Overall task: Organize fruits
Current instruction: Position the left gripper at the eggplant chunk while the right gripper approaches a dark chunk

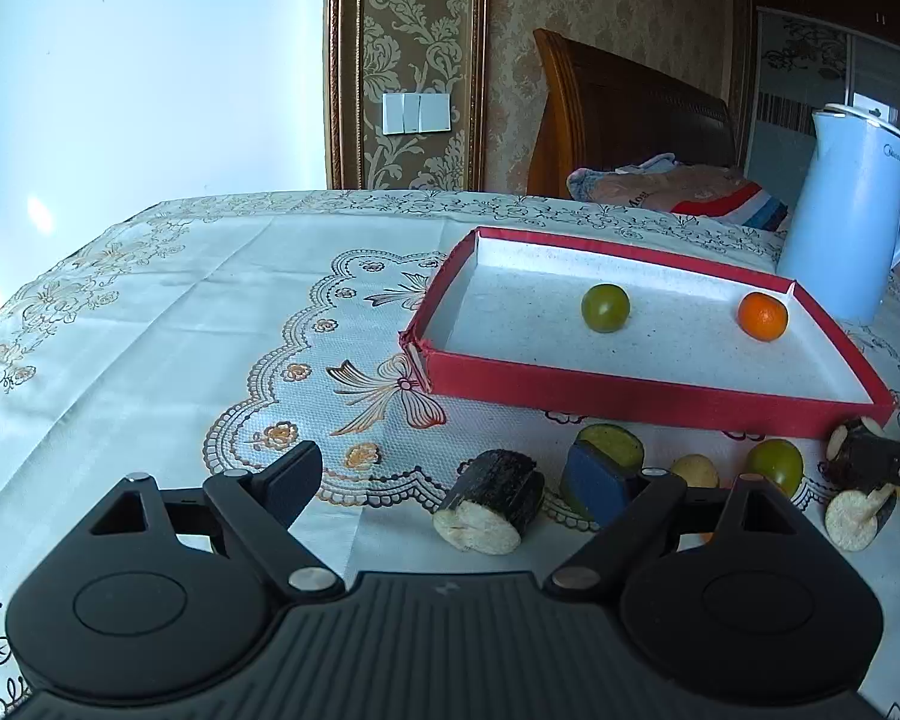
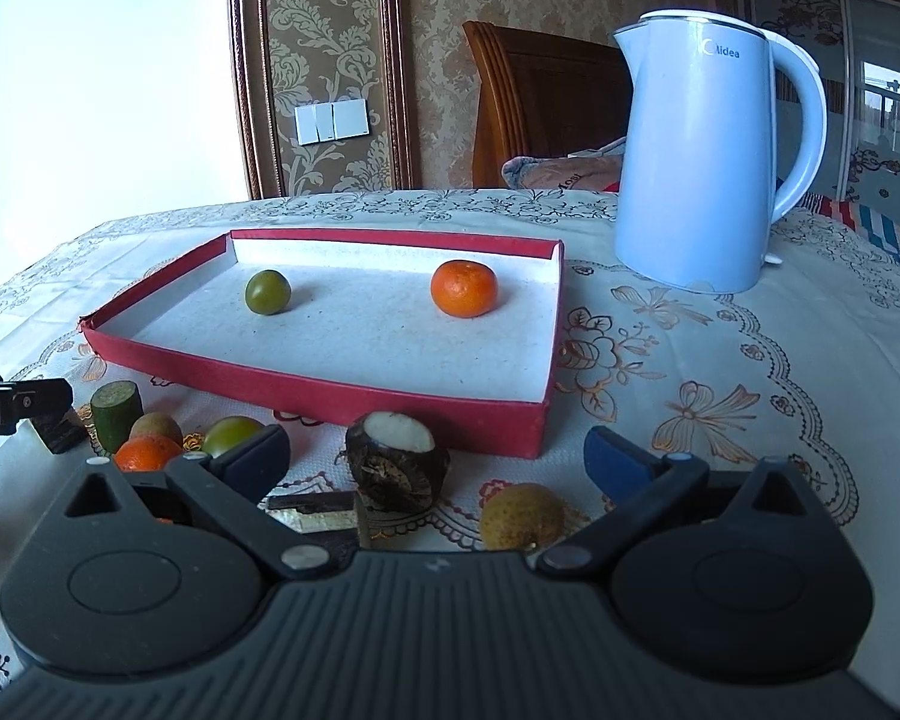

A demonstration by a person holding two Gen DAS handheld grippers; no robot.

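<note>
A red tray [image 1: 630, 396] with a white floor holds a green fruit [image 1: 605, 308] and an orange [image 1: 763, 316]. My left gripper [image 1: 444, 480] is open just above the tablecloth. A dark sugarcane piece [image 1: 489, 501] lies between its fingers, untouched. My right gripper [image 2: 438, 459] is also open, and a dark stub with a white cut face [image 2: 396, 462] stands between its fingers, apart from both pads. In front of the tray [image 2: 330, 390] lie a yellow fruit [image 2: 521, 519], an orange [image 2: 144, 455], a green fruit [image 2: 231, 433] and a green stalk piece [image 2: 117, 414].
A pale blue kettle [image 2: 696, 168] stands on the table to the right of the tray, behind it. Two more dark cane pieces [image 1: 858, 450] lie near the tray's front right corner. The patterned tablecloth [image 1: 210, 312] stretches left of the tray. A wooden chair stands behind the table.
</note>
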